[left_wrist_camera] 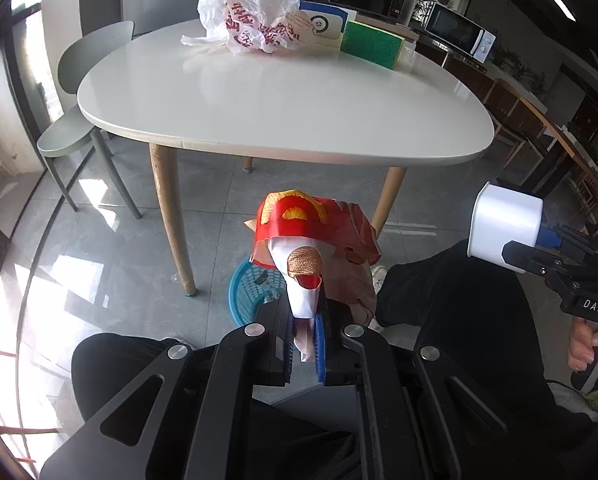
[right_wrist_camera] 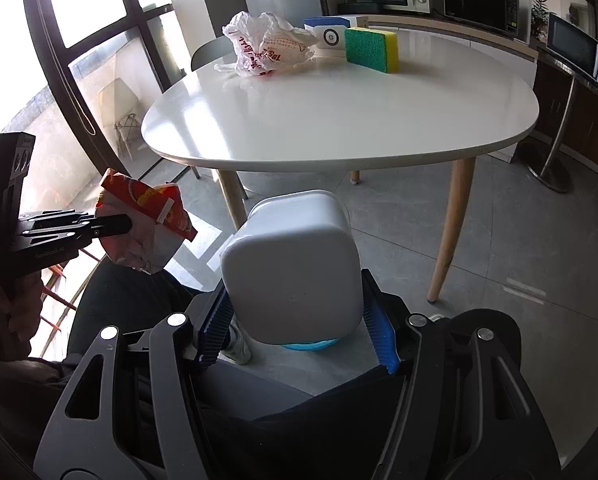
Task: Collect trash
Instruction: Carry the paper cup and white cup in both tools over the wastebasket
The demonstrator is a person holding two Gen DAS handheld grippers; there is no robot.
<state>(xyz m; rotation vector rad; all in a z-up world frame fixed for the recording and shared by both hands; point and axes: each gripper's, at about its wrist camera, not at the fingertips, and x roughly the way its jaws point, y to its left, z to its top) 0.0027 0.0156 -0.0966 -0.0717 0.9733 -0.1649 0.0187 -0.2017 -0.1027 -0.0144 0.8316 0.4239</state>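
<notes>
The red snack wrapper (left_wrist_camera: 315, 236) hangs from the left gripper (left_wrist_camera: 305, 340), whose jaws pinch its white tail nearly closed. It is crumpled, its long axis running forward from the jaws. The blue basket (left_wrist_camera: 248, 292) sits on the floor directly below, nearer this hand. The right gripper (right_wrist_camera: 299, 328) clamps a white tub (right_wrist_camera: 295, 264). A plastic bag (left_wrist_camera: 251, 16) lies on the far table (left_wrist_camera: 283, 112).

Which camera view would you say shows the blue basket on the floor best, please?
The left wrist view: the blue basket shows its mesh wall and rim on the floor, just beyond the snack wrapper held in the left gripper. The right wrist view shows only a blue sliver under the white container.
</notes>
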